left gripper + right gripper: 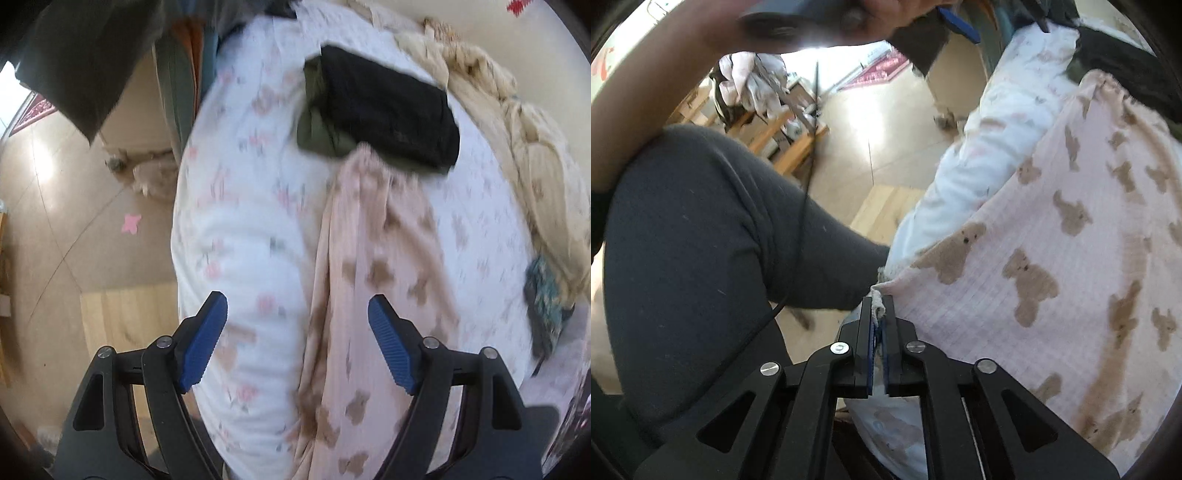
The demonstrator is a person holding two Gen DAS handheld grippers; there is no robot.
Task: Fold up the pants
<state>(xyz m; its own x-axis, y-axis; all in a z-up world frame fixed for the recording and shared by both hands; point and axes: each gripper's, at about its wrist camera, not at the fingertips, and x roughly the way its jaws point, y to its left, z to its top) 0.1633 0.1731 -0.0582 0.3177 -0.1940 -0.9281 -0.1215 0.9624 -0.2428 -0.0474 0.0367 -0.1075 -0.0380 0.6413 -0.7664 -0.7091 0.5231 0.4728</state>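
The pants [1052, 266], pale pink with brown teddy bears printed all over, lie on the bed [236, 221], which has a white sheet dotted with small pink flowers. In the left wrist view the pants [369, 295] run in a long rumpled strip up the middle of the bed, their far end touching a pile of folded clothes [384, 110], a black piece on top of an olive green one. The right gripper [878, 314] has its jaws clamped on a corner of the pants at the near edge of the bed, a bit of whitish hem poking out between the fingers. The left gripper [297, 317] hovers above the bed with its jaws wide apart and nothing between the blue pads [207, 332]; the strip of pants shows below the gap. Beyond the pants, along the far side of the bed, lies a crumpled beige blanket [517, 140]. To the left of the bed is a shiny tan floor [55, 206] with a small pink shape [131, 223] on it. In the right wrist view the person's leg [701, 240] in dark grey stands against the bed's edge.
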